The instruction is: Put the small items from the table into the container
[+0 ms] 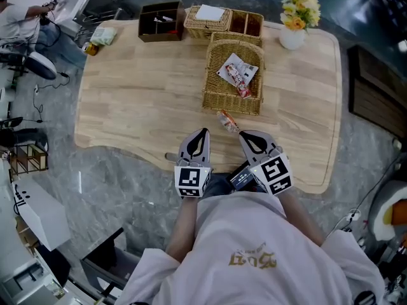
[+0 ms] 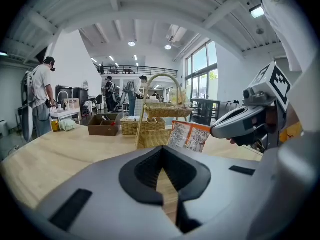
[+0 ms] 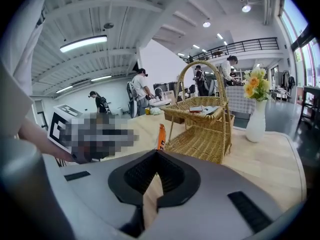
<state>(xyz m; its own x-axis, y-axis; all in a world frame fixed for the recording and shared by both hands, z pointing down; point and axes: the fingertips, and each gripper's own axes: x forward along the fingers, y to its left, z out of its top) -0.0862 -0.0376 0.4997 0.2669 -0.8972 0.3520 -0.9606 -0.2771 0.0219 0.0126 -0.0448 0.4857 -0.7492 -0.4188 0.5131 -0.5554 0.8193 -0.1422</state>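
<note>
The right claw [image 3: 158, 153] is pinched shut on the upright snack packet [image 3: 161, 135]; the left claw [image 2: 162, 150] is pressed together, empty.

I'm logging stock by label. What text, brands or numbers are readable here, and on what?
No text reads clearly.
Orange packet: print too blurred.
Packets in the wicker basket: print too small.
Shirt: gold print, upside down, illegible.
Marker cubes: black-and-white patterns, no words.

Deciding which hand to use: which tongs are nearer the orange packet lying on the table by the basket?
Right. The right tongs point at the packet, just short of its near end; the left tongs sit farther off to its left.
</note>
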